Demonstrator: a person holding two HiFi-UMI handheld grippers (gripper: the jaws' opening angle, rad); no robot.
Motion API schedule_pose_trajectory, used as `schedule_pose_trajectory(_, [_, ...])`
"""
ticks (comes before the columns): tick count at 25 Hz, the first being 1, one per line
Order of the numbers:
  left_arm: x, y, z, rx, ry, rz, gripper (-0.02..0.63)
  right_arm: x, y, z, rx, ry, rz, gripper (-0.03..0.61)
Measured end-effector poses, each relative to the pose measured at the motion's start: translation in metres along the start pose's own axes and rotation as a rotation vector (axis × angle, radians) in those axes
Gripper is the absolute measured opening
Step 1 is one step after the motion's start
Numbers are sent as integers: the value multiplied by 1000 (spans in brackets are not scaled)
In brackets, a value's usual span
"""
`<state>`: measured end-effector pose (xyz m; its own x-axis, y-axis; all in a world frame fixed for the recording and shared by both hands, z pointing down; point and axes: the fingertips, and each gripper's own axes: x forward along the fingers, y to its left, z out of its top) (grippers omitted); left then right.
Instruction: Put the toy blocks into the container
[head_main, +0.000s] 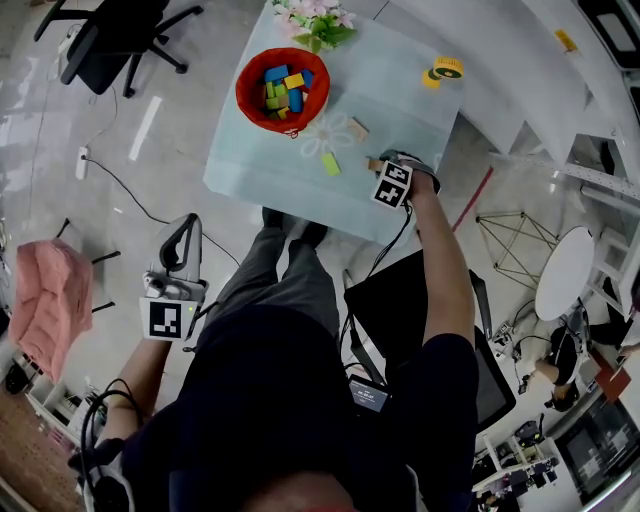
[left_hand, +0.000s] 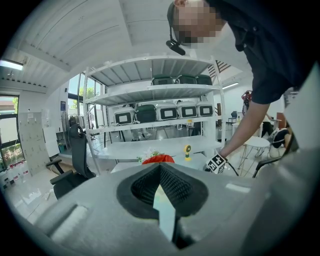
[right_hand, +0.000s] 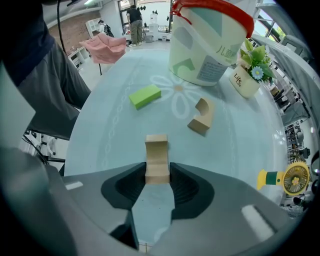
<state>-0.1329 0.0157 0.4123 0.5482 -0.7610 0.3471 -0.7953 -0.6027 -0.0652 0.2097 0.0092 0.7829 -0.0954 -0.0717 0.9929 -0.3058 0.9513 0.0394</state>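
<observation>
The right gripper (right_hand: 157, 172) is clamping a tan arched wooden block (right_hand: 156, 155) by the pale blue tabletop's (head_main: 260, 165) near right corner, largely hidden from overhead; the left gripper (left_hand: 160, 170) is hanging off-table, seemingly closed, empty

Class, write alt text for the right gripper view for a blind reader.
The right gripper clamps a tan block on a pale blue table. Beyond lie a green block, a curved block and the red-rimmed container.

On the pale blue worktop (head_main: 240, 165), the red-rimmed round container (head_main: 244, 92) stands at the far left, with a potted flower plant (head_main: 318, 22) behind it. Before the container lie a green rectangular block (right_hand: 145, 96) and, to its right, a curved tan wooden block (right_hand: 200, 116). Nearest the person, a notched tan wooden block (right_hand: 156, 157) sits clamped in the right hand-held gripper (right_hand: 157, 175).
</observation>
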Motion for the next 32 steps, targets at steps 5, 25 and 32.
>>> schedule_pose_trajectory(5, [-2, 0, -5, 1, 15, -2, 3, 0, 1, 1, -4, 1, 2, 147])
schedule_pose_trajectory(25, [-10, 4, 1, -8, -32, -10, 3, -77, -20, 39, 152, -122, -130, 146])
schedule_pose_trajectory(32, [-19, 7, 3, -7, -44, 0, 3, -109, -23, 57, 175, -160, -157, 147])
